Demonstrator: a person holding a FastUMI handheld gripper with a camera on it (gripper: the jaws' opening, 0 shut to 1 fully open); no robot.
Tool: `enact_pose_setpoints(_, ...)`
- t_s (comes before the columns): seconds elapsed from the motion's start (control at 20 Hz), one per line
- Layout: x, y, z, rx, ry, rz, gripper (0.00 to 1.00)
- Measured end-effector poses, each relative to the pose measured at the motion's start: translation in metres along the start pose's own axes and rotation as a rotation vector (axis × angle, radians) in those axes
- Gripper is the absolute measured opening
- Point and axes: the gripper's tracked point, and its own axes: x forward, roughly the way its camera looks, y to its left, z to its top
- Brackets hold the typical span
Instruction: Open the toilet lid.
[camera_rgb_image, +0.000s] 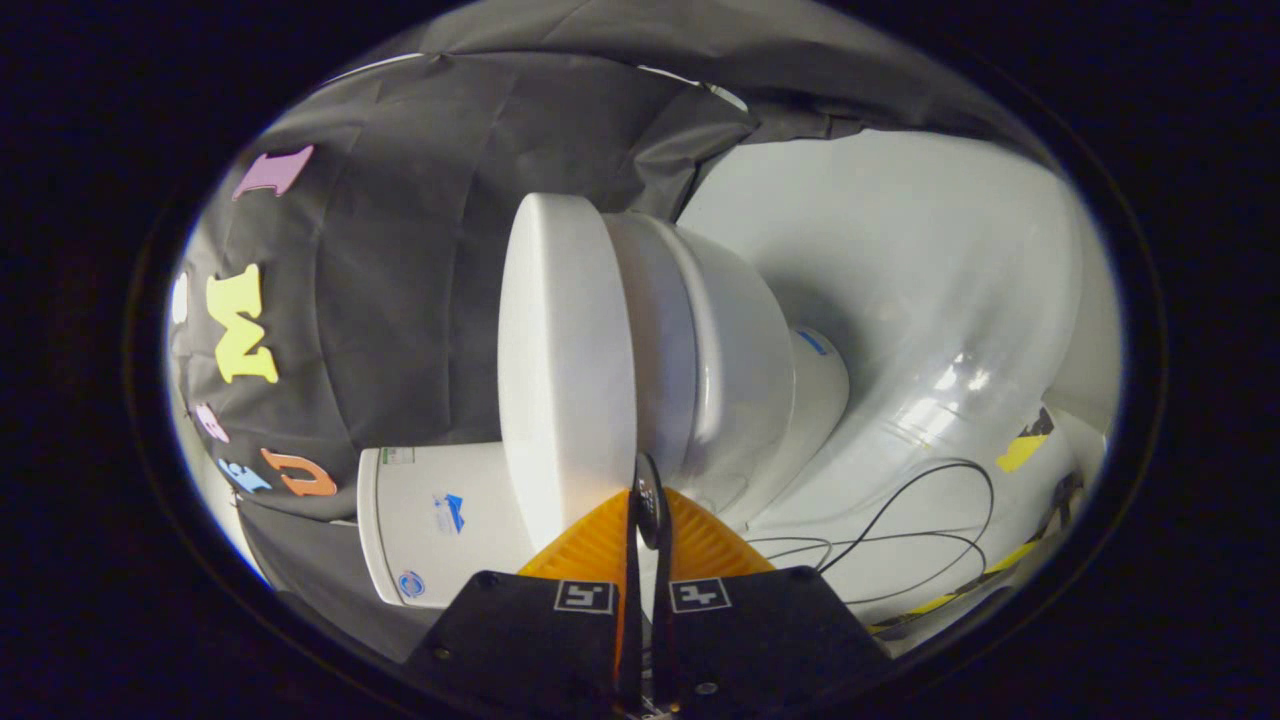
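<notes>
The view is rolled on its side, so the white toilet lies sideways ahead of me. Its lid (565, 360) rests flat on the seat and bowl (725, 340), with a thin seam between them. The white tank (430, 520) stands behind the lid, beside my fingers. My gripper (645, 490) is shut, its two fingers pressed together with only a thin slit between them. The fingertips sit right at the lid's front rim, at the seam with the seat. I see nothing held between the fingers.
The toilet's base (810, 400) stands on a glossy white floor (930, 300). Thin black cables (900, 525) loop on that floor beside the base. Yellow and black tape (1020, 450) marks the floor further out. Black cloth wall (420, 250) hangs behind the tank.
</notes>
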Motion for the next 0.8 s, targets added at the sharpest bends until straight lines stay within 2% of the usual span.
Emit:
enact_pose_setpoints(0.6, -0.03, 0.061, -0.009, -0.236, -0.057, 0.055, 0.04)
enact_pose_setpoints(0.8, -0.038, 0.088, -0.02, -0.36, -0.083, 0.062, 0.03)
